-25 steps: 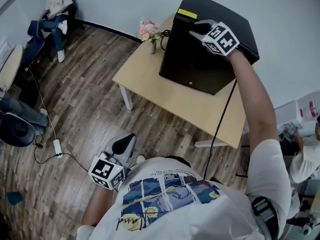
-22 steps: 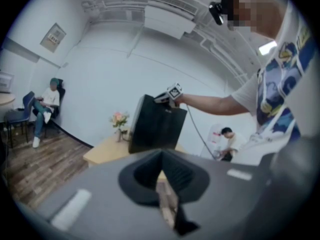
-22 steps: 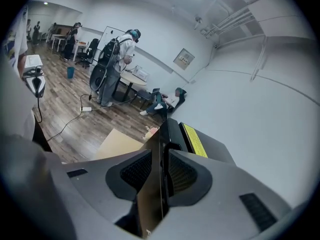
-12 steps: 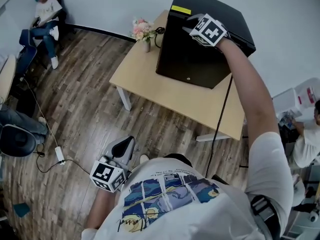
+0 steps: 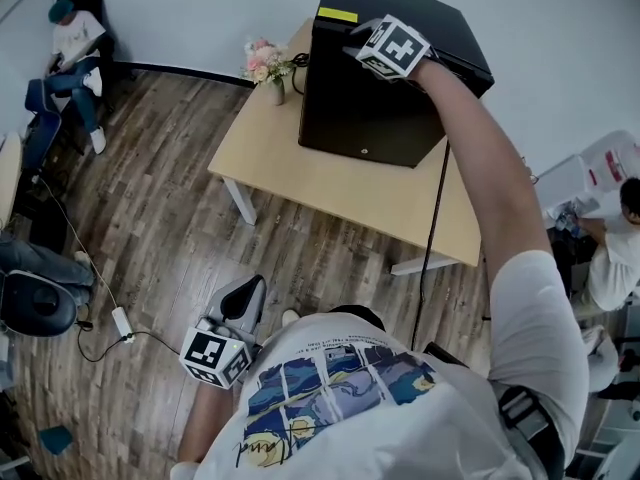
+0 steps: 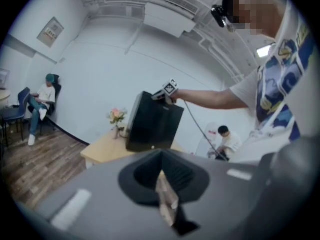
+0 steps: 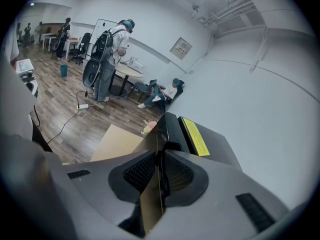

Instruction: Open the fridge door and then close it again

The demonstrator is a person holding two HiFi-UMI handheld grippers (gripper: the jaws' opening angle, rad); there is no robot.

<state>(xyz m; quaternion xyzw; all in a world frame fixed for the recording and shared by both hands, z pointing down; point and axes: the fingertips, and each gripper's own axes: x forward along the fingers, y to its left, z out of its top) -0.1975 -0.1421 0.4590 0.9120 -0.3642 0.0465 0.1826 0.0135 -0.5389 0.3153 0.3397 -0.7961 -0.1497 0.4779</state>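
Shifted nearer the front edge since the earlier frame, the right tongs (image 7: pixel 160 159) are set, clenched, on top of the black fridge (image 5: pixel 370 118), which is stood on the tan surface (image 5: pixel 330 183) beside a flower vase (image 5: pixel 265 63). The left tongs (image 6: pixel 160 174) are held clenched and empty.

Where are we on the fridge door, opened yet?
Nothing looks done: the fridge door looks closed. In hand: the right gripper is at the door's top edge, jaws together. The left gripper hangs idle, low, shut and empty. Left: swing the door open, then shut it.
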